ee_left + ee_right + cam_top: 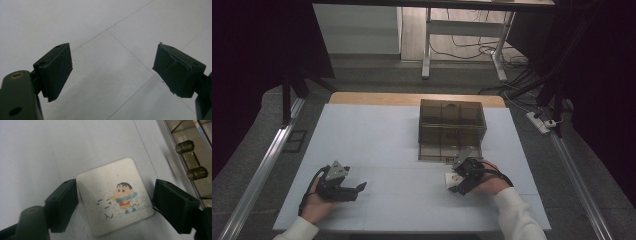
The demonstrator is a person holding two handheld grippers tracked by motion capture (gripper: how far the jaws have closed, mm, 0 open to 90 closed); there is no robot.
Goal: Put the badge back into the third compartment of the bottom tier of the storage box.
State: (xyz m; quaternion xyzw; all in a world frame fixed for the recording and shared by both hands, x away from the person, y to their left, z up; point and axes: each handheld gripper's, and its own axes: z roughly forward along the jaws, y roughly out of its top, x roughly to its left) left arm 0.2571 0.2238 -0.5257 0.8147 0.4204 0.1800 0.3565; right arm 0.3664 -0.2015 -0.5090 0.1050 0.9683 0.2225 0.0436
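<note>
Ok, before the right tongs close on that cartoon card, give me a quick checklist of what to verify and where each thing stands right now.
1. Right tongs open wide enough: ok, jaws sit either side of the square white card with a cartoon print.
2. Card centred between the jaws: ok, roughly.
3. Card flat on the pale table surface: ok.
4. Jaws touching the card: cannot tell; the left one looks very close.
5. Clearance from the smoky transparent plastic box: ok, its latch sits just beyond the right jaw.
6. Left tongs out of the way: ok, open over bare table.
</note>
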